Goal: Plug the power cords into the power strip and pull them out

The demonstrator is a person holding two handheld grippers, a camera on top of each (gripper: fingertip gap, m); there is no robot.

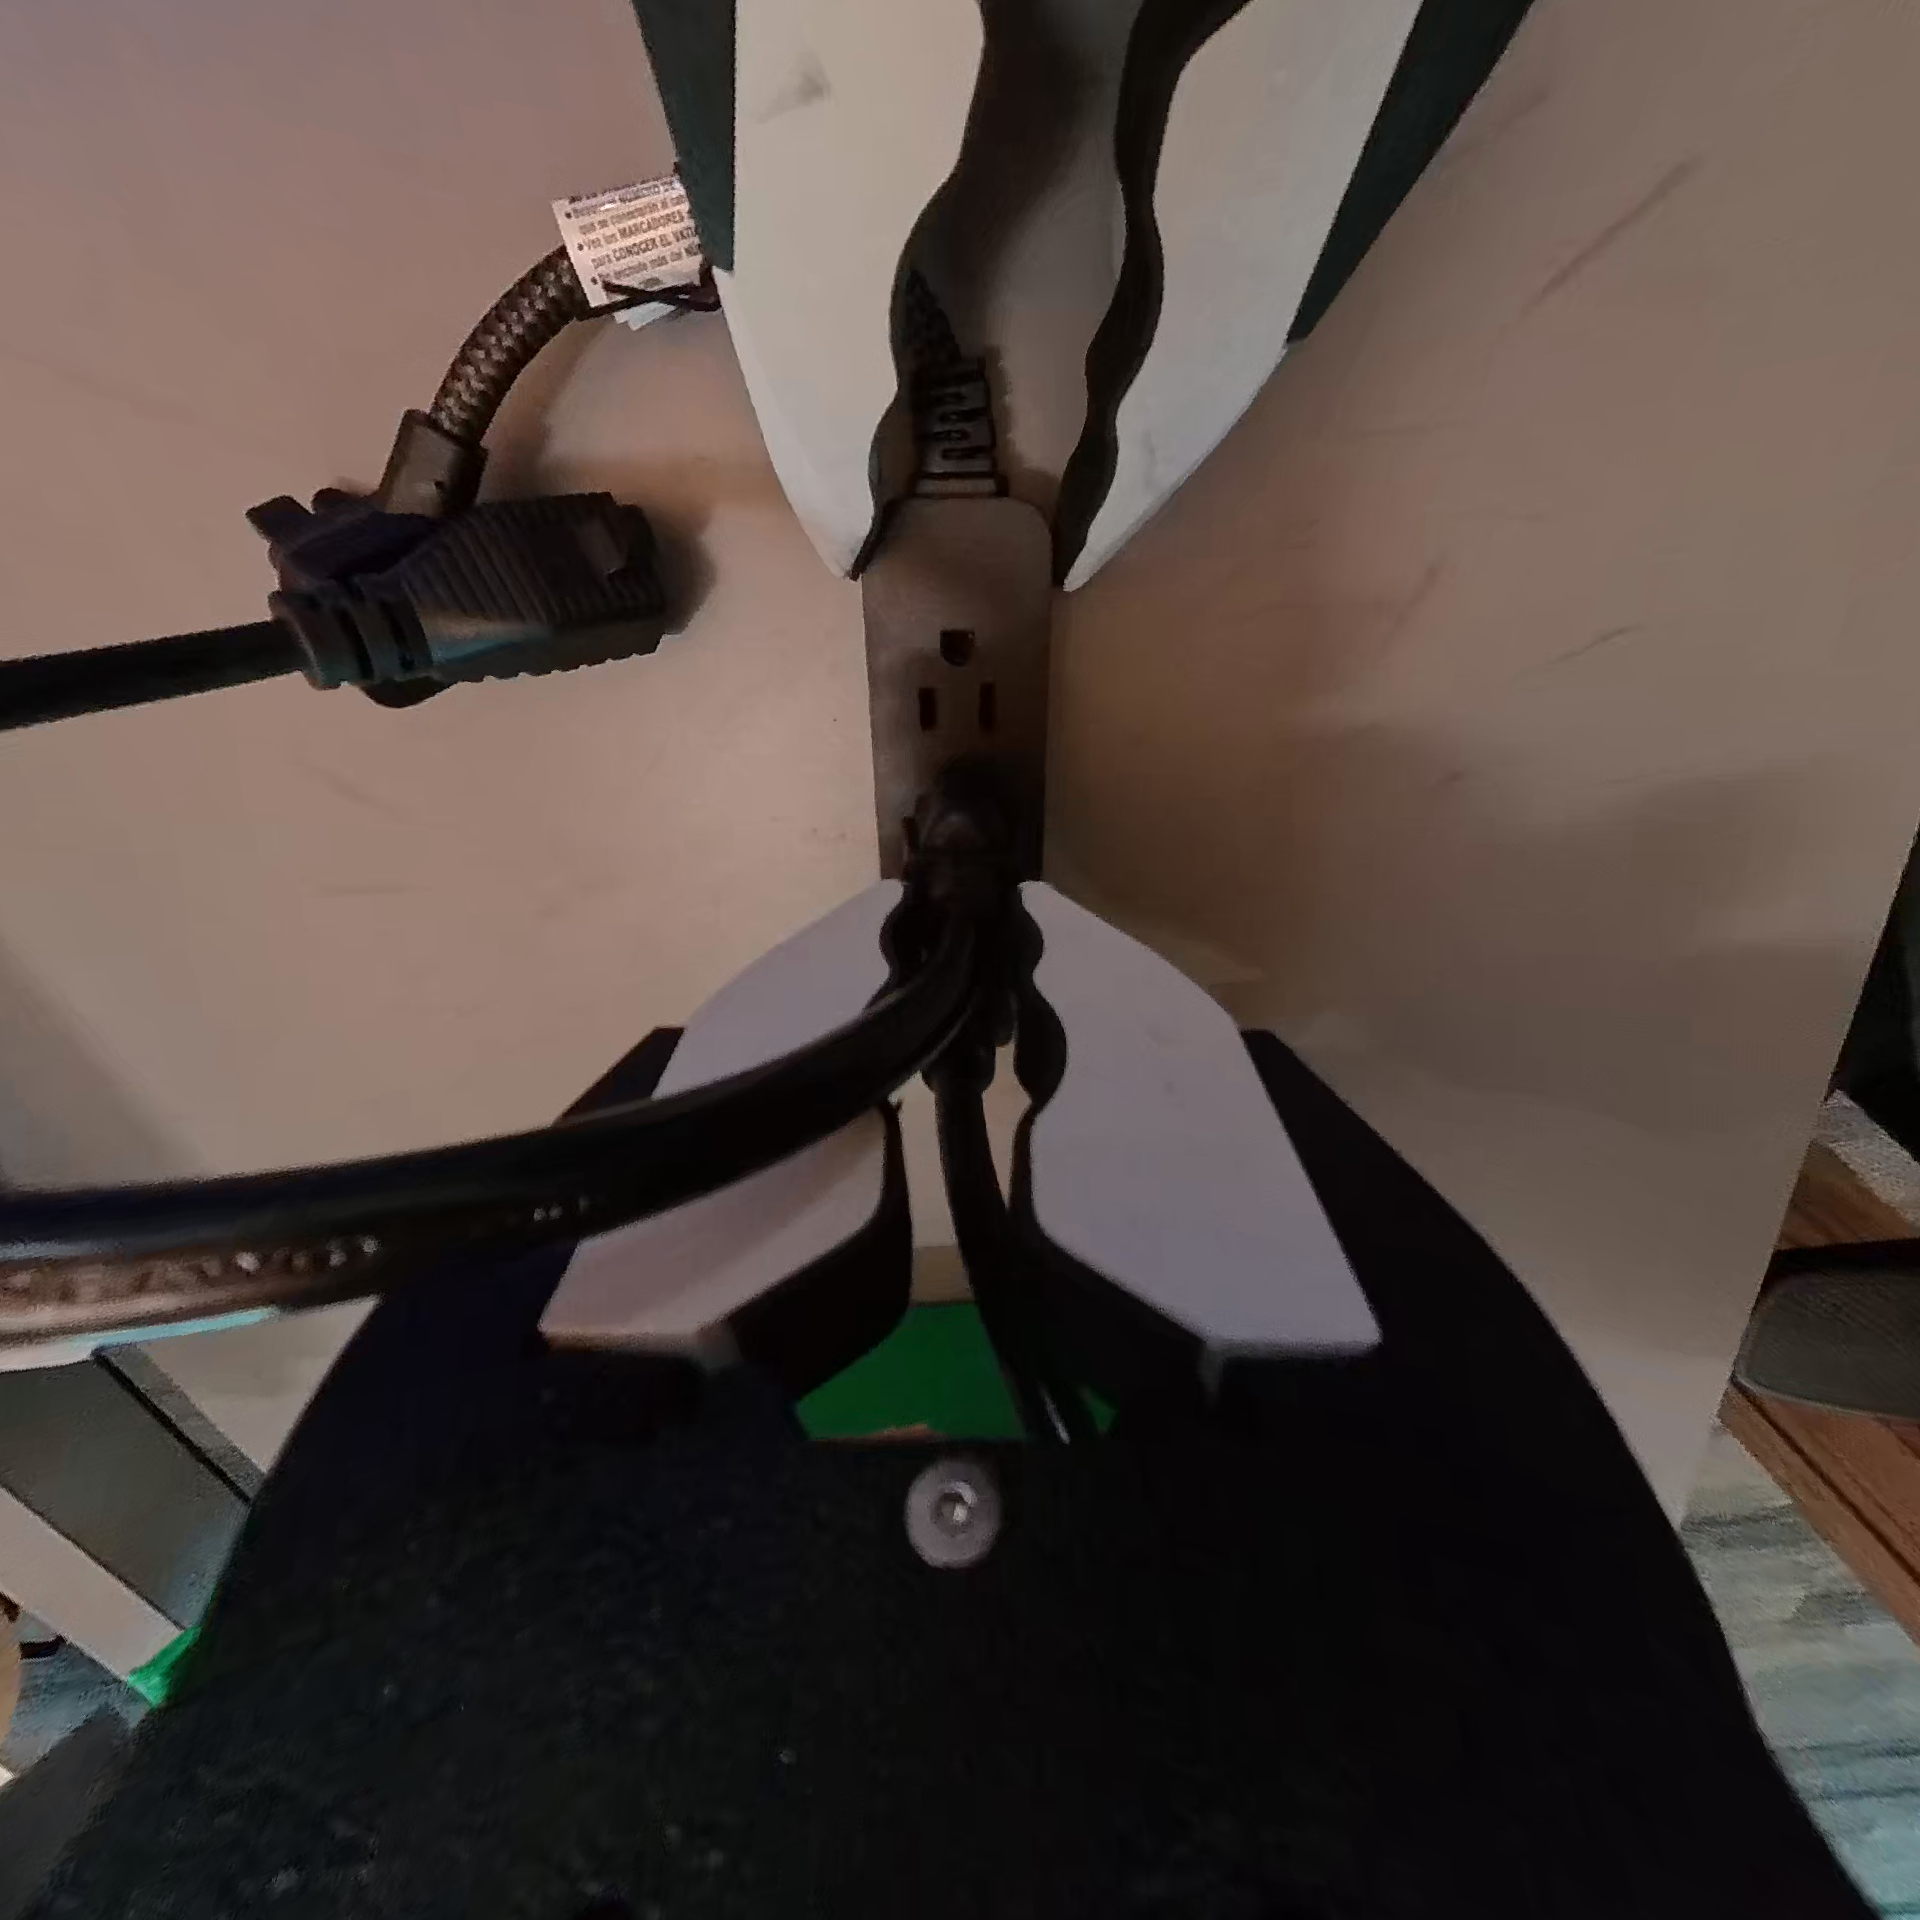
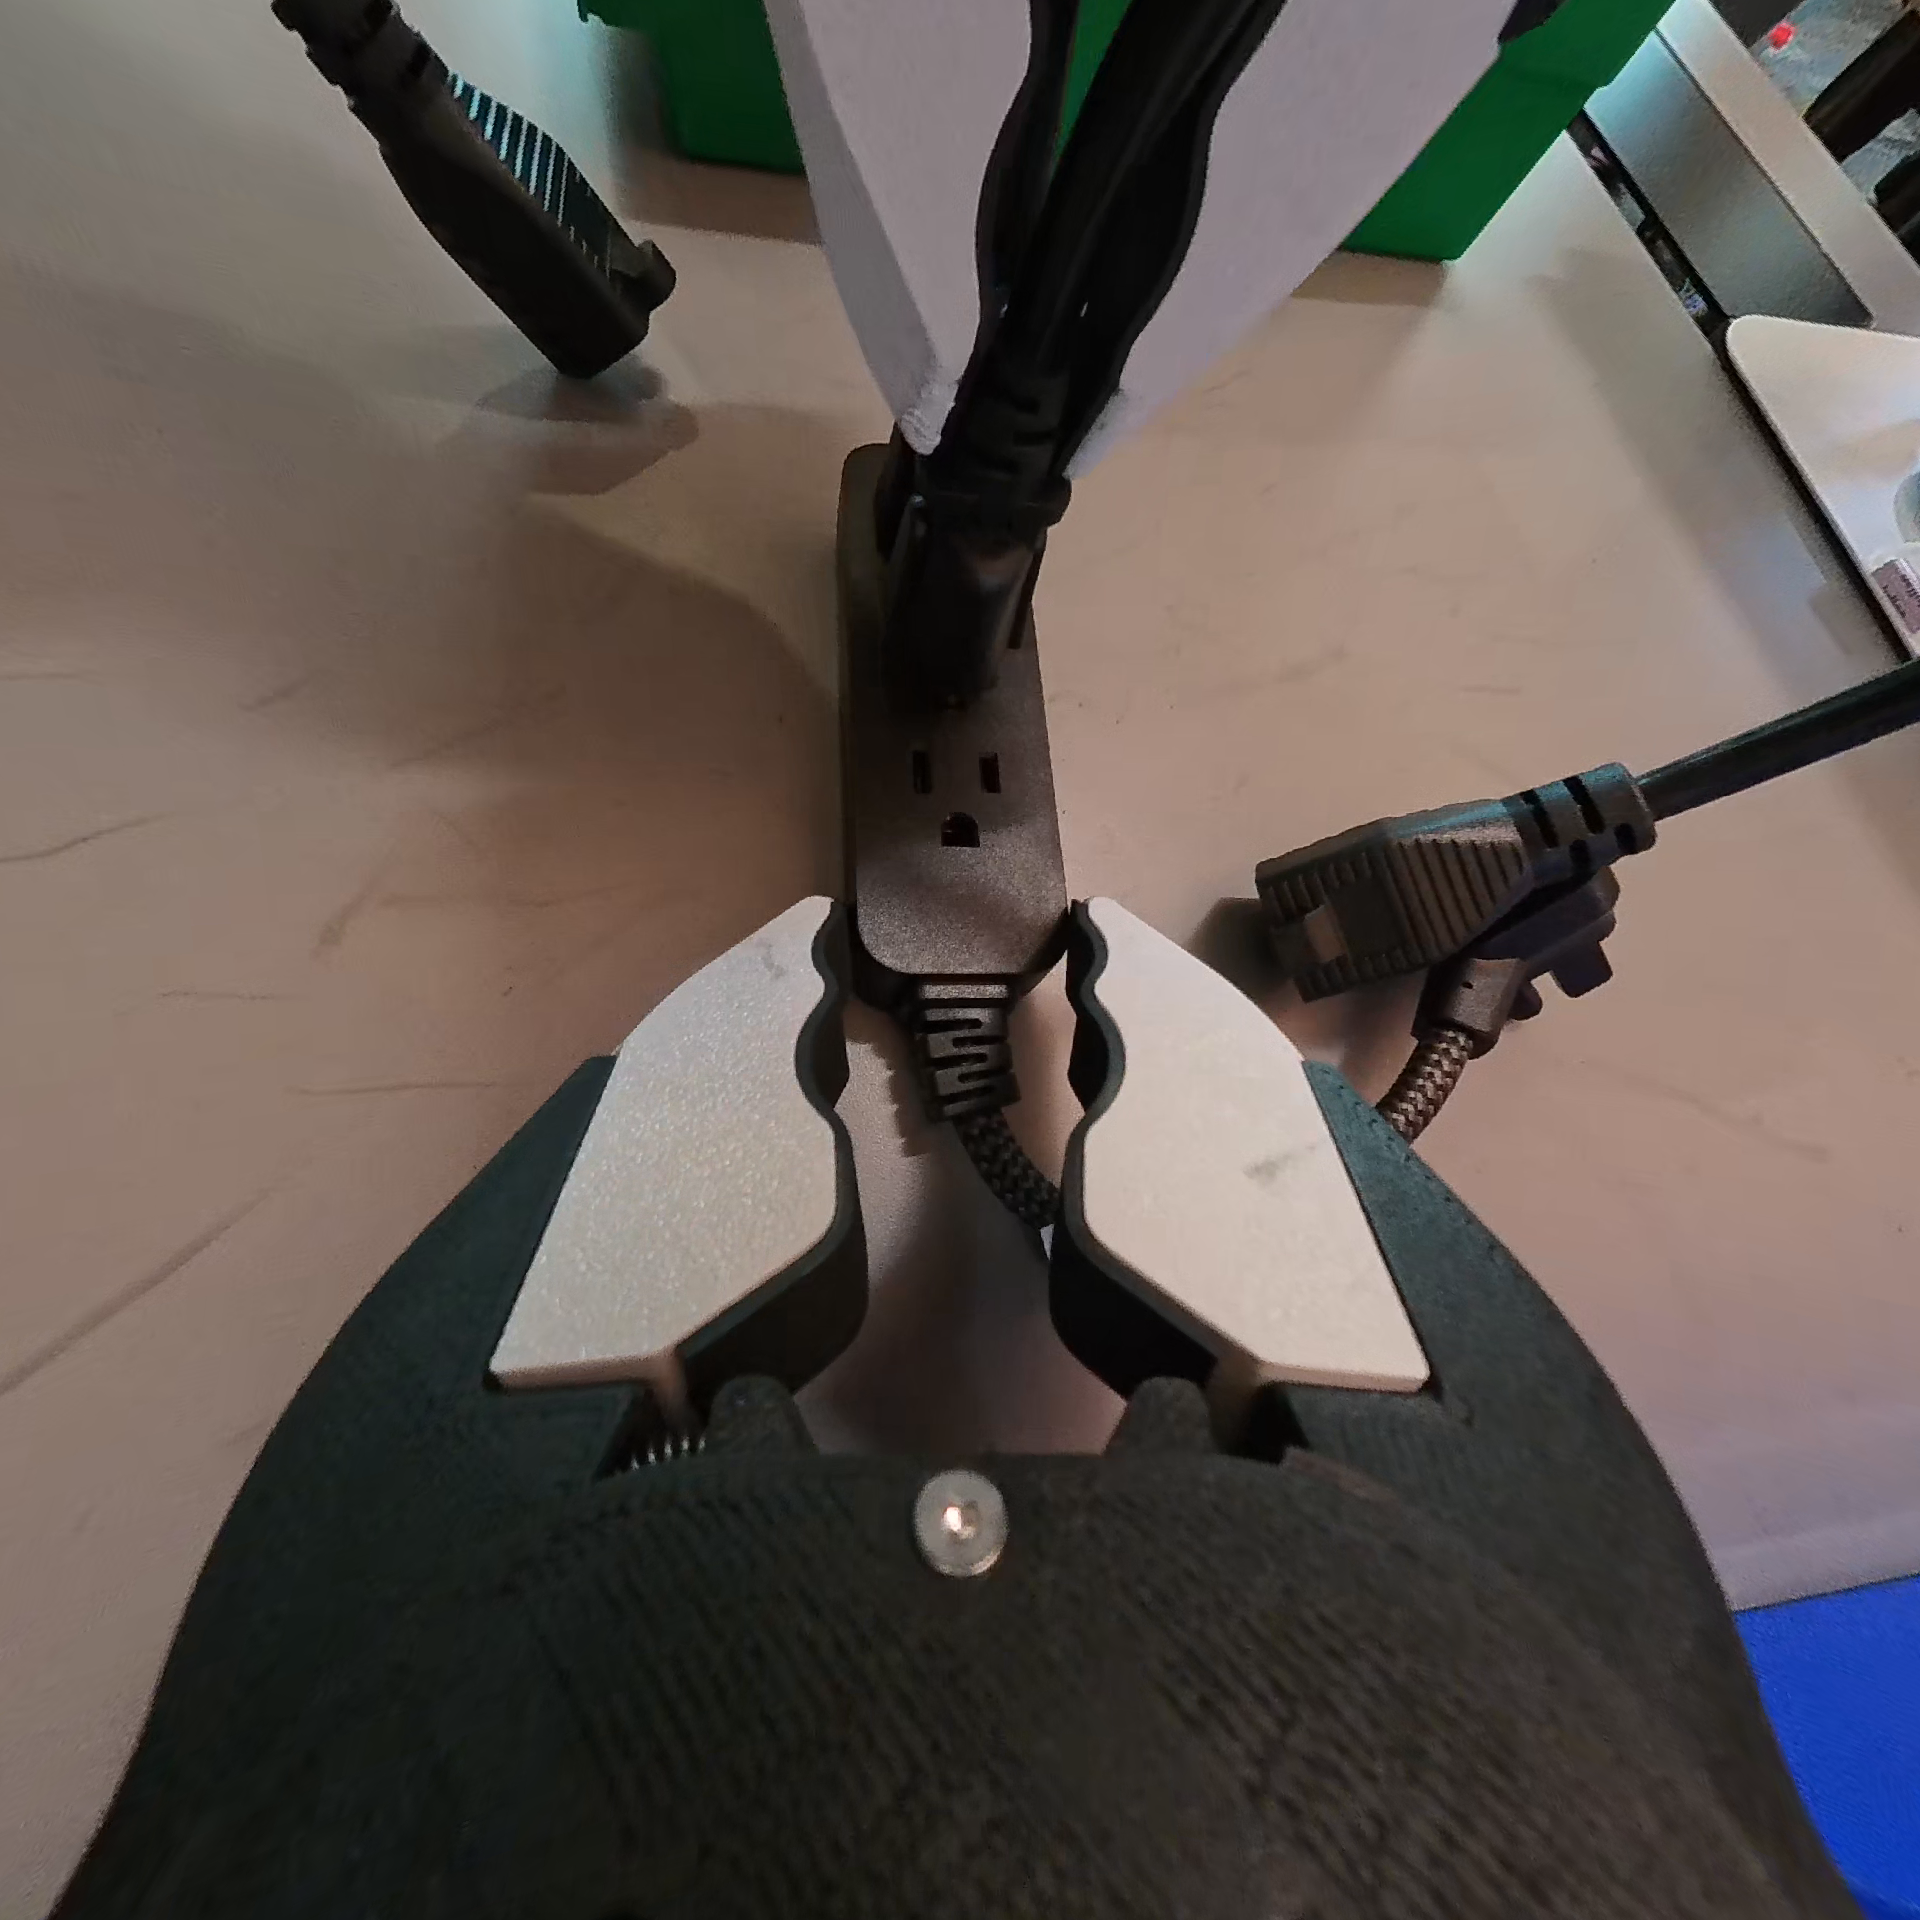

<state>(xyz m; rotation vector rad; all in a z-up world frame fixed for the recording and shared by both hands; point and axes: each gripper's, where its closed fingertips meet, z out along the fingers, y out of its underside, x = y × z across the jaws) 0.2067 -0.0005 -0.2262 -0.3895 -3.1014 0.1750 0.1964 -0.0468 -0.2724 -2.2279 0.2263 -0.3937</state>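
Note:
A dark grey power strip (image 2: 961, 883) lies on the beige table, also in the left wrist view (image 1: 956, 644). My right gripper (image 2: 961, 925) is shut on the strip's cord end, where its braided cord (image 2: 997, 1143) leaves. It also shows at the top of the left wrist view (image 1: 956, 561). My left gripper (image 1: 961, 894) is shut on a black plug (image 1: 961, 821) standing at the strip's far outlet. That plug (image 2: 966, 561) and the left gripper (image 2: 997, 426) show in the right wrist view. I cannot tell how deep the plug sits. The middle outlet (image 2: 956, 790) is free.
A loose ribbed black plug (image 2: 1434, 894) lies beside the strip, also seen in the left wrist view (image 1: 499, 592). Another black connector (image 2: 520, 229) lies at the far left. Green bins (image 2: 1455, 156) stand behind. The table edge (image 1: 1766, 1195) runs along the right. There is about 7 cm between the tips of the two grippers.

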